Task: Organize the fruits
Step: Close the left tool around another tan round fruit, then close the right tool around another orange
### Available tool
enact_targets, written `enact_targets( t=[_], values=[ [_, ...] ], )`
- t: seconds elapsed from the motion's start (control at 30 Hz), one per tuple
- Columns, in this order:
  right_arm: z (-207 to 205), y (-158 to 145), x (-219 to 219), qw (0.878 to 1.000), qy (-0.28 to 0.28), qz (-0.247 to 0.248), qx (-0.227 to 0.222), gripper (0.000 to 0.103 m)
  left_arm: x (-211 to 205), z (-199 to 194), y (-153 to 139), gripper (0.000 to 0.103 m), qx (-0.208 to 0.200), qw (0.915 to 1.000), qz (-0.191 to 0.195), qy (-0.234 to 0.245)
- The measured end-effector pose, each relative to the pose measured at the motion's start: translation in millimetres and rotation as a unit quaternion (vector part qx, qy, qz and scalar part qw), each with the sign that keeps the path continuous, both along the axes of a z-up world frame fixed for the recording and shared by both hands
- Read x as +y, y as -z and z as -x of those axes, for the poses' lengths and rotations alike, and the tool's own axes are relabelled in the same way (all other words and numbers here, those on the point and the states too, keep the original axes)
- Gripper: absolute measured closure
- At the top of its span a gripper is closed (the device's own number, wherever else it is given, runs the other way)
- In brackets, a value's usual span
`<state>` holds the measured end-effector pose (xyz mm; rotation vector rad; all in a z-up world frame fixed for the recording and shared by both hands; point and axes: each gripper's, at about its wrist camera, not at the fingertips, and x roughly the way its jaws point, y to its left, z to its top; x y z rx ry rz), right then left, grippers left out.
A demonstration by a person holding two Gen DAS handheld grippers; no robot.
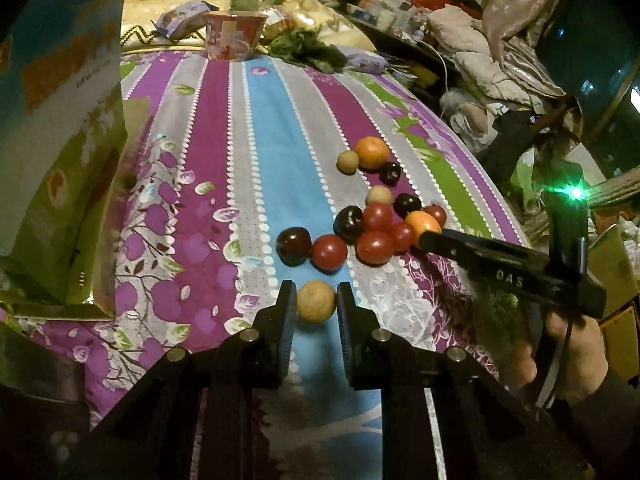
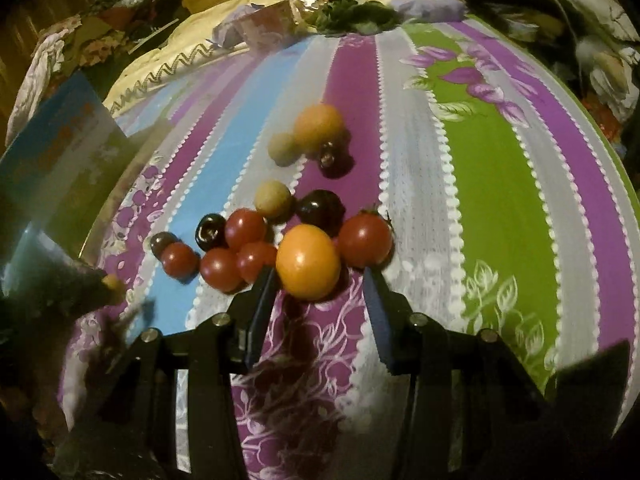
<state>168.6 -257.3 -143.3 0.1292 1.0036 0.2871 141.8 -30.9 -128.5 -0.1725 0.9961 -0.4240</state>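
Observation:
Small fruits lie on a striped bedsheet. My left gripper is shut on a tan round fruit, which also shows at the left edge of the right wrist view. My right gripper is open, its fingers on either side of an orange fruit without touching it; that fruit shows in the left wrist view too. Around it lie several red tomatoes, dark plums and tan fruits. A second orange lies farther back.
A green and blue cardboard box stands at the left of the bed. A pink printed cup and leafy greens sit at the far end. Piled clothes and clutter lie off the bed's right edge.

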Motion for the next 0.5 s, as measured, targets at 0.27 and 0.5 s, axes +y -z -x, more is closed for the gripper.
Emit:
enact_targets(
  t=[0.27, 0.5],
  values=[
    [-2, 3, 5, 1.000, -0.002, -0.010, 0.002, 0.068, -5, 5, 7, 0.083, -0.007, 0.9999, -0.016, 0.004],
    [35, -13, 6, 1.000, 0.004, 0.002, -0.022, 0.068, 1, 18, -1, 0.083, -0.031, 0.9994, -0.013, 0.009]
  ],
)
